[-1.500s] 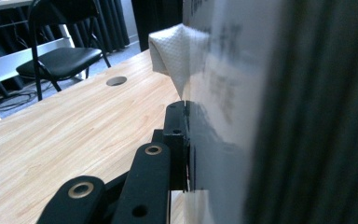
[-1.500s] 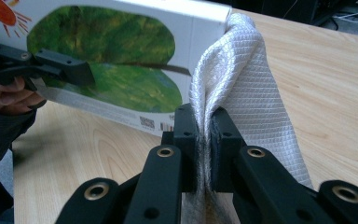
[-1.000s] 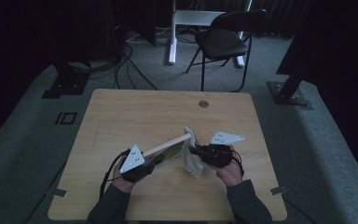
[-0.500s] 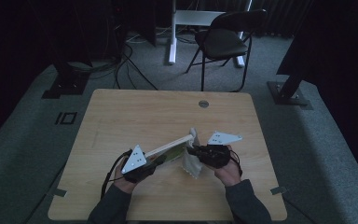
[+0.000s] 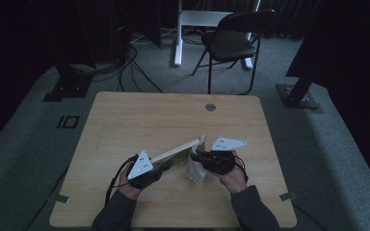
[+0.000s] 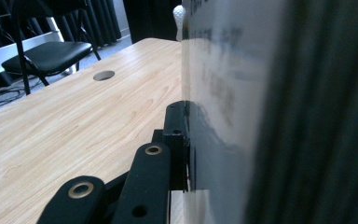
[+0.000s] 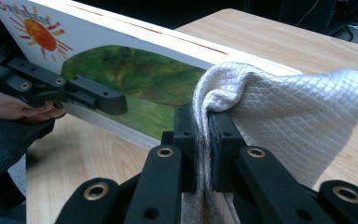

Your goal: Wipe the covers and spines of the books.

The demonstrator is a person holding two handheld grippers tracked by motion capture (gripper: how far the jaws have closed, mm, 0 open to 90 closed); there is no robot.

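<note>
My left fingers (image 7: 93, 95) pinch the box (image 7: 135, 79), my right fingers (image 7: 204, 140) pinch the white cloth (image 7: 279, 112) — both low over the table's (image 5: 139, 120) near edge, bare wood beyond; nothing has shifted.

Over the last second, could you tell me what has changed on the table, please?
Nothing visibly changed. The left gripper stays shut on the flat picture box, held tilted above the table, and the right gripper stays shut on the white cloth at the box's far end.
</note>
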